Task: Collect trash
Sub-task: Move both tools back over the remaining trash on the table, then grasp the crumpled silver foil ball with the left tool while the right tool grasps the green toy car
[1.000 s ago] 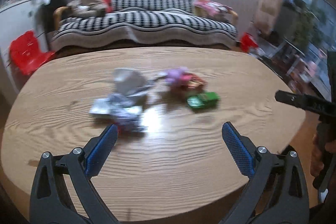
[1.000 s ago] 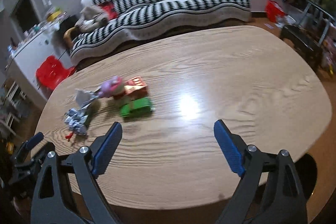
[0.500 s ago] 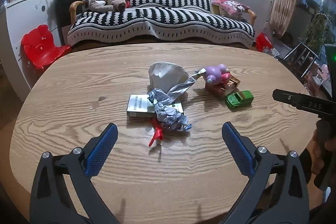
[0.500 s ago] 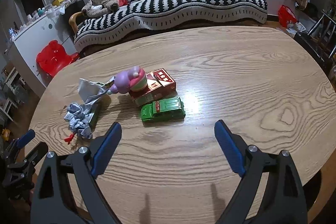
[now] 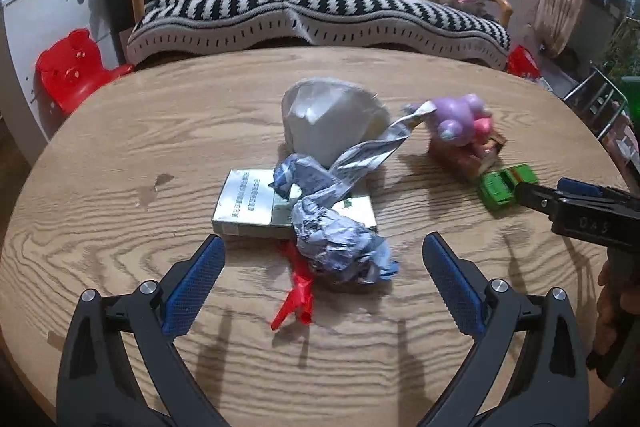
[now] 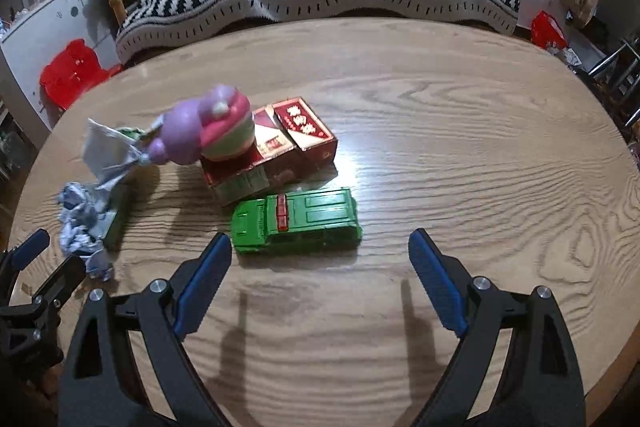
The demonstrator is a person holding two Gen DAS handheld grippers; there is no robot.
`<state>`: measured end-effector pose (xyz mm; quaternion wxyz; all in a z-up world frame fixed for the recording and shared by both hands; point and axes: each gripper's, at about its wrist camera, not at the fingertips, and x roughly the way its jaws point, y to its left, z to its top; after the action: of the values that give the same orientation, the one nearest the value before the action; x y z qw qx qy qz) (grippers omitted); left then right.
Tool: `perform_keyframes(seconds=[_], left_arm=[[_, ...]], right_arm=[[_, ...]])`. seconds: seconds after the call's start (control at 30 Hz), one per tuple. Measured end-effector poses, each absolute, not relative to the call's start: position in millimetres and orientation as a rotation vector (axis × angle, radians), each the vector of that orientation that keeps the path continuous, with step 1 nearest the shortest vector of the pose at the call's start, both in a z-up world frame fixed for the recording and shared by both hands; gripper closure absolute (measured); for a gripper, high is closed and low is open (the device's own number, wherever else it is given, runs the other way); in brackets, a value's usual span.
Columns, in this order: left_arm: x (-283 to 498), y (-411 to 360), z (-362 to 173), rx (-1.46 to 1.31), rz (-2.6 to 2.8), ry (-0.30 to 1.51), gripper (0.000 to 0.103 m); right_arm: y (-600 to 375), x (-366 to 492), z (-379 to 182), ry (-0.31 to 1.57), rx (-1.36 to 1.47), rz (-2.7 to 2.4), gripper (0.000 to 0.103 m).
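Left view: crumpled wrapper (image 5: 340, 247), silvery-blue, lies mid-desk (image 5: 120, 155), draped over flat pack (image 5: 248, 205). Red scrap (image 5: 298, 297) just beside it, near side. White crushed cup (image 5: 328, 119) behind. My left fingers (image 5: 322, 281) spread wide, released, holding nothing, wrapper ahead between tips, untouched.

Right view: green car (image 6: 296, 221) close ahead, red box (image 6: 280, 147) behind it, purple toy (image 6: 204, 131) on box. Wrapper (image 6: 82, 223) far left. My right fingers (image 6: 320, 277) wide apart, empty, touching nothing.
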<state>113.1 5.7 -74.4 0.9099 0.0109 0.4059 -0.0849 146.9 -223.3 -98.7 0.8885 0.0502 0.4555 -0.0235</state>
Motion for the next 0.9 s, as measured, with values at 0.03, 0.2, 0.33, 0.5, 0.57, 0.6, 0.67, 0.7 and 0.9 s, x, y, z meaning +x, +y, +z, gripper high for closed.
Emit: perform_keyframes(seconds=[0.03,0.2,0.33,0.5,0.57,0.6,0.67,0.7,0.9], left_arm=[[115.5,6.2,-77.0,0.017,-0.172,0.843,0.007],[121.3,5.7,-81.8,0.007,-0.175,0.852,0.011],[122.3,3.8,-83.5,-0.006,-0.197,0.869,0.042],[115.0,3.3,-76.6,-0.002,-0.2,0.857,0.066],[110.6,4.8,-67.5,-0.008,-0.206,0.839,0.066],[108.4,5.3,-63.1,-0.01,-0.211,0.831,0.066],[101.9,6.3,-52.0,-0.009,-0.22,0.801,0.067],[100.2,6.4,-48.1,-0.006,-0.221,0.792,0.067],[90.2,7.4,-30.5,-0.007,-0.228,0.762,0.067]], right_arm=[[-222.4,151.2,-102.6,0.954,0.1,-0.053,0.016],[-220.2,164.2,-110.3,0.957,0.09,-0.059,0.013],[-210.0,169.5,-115.3,0.976,0.067,-0.031,0.024],[-199.6,163.6,-108.2,0.948,0.027,-0.011,0.024],[-198.7,158.5,-101.3,0.926,0.026,-0.008,0.024],[-199.1,155.6,-96.7,0.917,0.03,-0.004,0.024],[-199.7,150.9,-89.3,0.903,0.035,0.005,0.024],[-199.2,147.5,-85.2,0.895,0.033,0.008,0.024],[-199.2,127.8,-64.0,0.859,0.03,0.027,0.024]])
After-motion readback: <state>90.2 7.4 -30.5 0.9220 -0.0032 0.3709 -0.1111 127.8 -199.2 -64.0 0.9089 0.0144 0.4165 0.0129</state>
